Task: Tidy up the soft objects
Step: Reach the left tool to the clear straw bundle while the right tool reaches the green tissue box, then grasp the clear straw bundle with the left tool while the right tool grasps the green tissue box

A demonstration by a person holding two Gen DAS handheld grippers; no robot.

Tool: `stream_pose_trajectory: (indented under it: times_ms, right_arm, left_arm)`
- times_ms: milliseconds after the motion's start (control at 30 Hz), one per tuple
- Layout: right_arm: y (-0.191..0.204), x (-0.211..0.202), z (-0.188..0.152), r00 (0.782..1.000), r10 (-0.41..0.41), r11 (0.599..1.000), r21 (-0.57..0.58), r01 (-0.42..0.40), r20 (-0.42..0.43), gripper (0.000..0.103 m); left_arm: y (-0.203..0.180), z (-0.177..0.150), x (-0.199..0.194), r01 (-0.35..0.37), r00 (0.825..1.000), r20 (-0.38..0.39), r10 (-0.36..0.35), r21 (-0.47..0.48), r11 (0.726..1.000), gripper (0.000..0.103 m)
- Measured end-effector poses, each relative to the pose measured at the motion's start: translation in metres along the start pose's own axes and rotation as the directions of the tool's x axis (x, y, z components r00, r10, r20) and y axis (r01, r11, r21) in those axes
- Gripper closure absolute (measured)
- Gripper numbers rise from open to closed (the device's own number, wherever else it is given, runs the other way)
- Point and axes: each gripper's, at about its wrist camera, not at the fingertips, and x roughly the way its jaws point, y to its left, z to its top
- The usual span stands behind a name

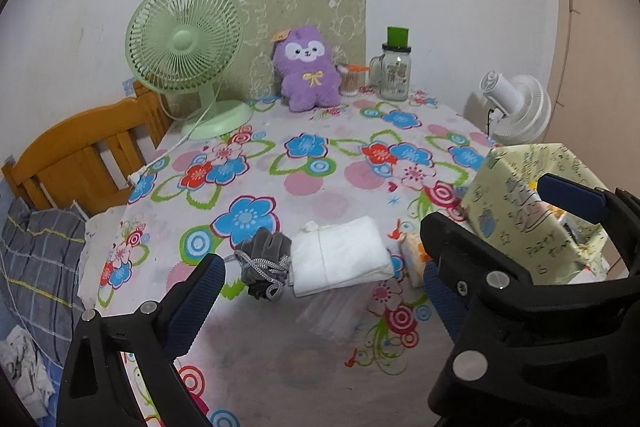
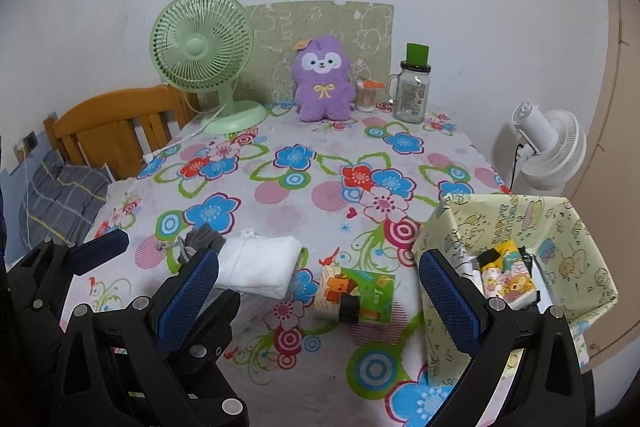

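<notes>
Both our grippers hang spread apart, empty: left gripper (image 1: 320,281), right gripper (image 2: 318,277). Folded white cloth (image 1: 340,257) lies just ahead of the left fingers, touching the grey glove bundle (image 1: 264,261). Tissue pack (image 2: 357,293) sits between the right fingers; patterned fabric box (image 2: 560,227) to its right.

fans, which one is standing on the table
The green fan, its base on the floral table beside the purple plush. The white fan stands off the table's right edge.

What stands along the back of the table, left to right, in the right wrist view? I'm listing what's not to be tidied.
Green fan → purple plush toy → cotton swab holder → glass jar mug.
</notes>
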Motion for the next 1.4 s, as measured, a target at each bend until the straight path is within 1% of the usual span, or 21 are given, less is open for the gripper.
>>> stream_pose_trajectory:
  times_ms: [133,367,533,733,867,967,1100,1200,1400]
  right_arm:
    - [0.003,0.010,-0.001,1.000,-0.013,1.000,-0.009,0.013,0.006,0.001]
    - [0.008,0.027,-0.002,1.000,-0.012,1.000,-0.026,0.012,-0.009,0.002]
    - [0.005,0.043,-0.007,0.998,-0.022,1.000,-0.019,0.021,-0.052,0.005]
    - [-0.002,0.058,-0.011,0.995,-0.040,0.999,0.024,0.043,-0.093,0.010]
    - [-0.006,0.069,-0.015,0.990,-0.044,0.997,0.053,0.051,-0.131,0.015]
    - [-0.008,0.078,-0.018,0.986,-0.066,0.996,0.055,0.075,-0.156,0.019]
    - [-0.011,0.091,-0.023,0.978,-0.061,0.994,0.076,0.077,-0.198,0.025]
    - [-0.014,0.097,-0.026,0.975,-0.072,0.992,0.090,0.092,-0.212,0.026]
    - [-0.021,0.109,-0.030,0.965,-0.099,0.985,0.113,0.129,-0.242,0.026]
  left_arm:
    - [0.006,-0.004,0.013,0.003,1.000,-0.029,-0.004,-0.016,1.000,0.003]
    - [0.013,-0.011,0.029,0.022,0.997,-0.067,-0.024,-0.029,0.999,0.003]
    - [0.010,-0.014,0.041,0.042,0.996,-0.082,-0.044,-0.020,0.999,0.003]
    - [0.002,-0.017,0.056,0.067,0.992,-0.107,-0.067,-0.006,0.998,0.003]
    - [-0.001,-0.017,0.064,0.081,0.990,-0.113,-0.080,-0.003,0.997,0.003]
    - [-0.003,-0.017,0.070,0.090,0.989,-0.119,-0.090,-0.003,0.996,0.003]
    - [-0.005,-0.017,0.078,0.091,0.988,-0.128,-0.091,0.000,0.996,0.003]
    - [-0.008,-0.017,0.086,0.084,0.987,-0.135,-0.082,0.010,0.996,0.003]
    - [-0.011,-0.018,0.099,0.098,0.983,-0.158,-0.093,0.020,0.995,0.003]
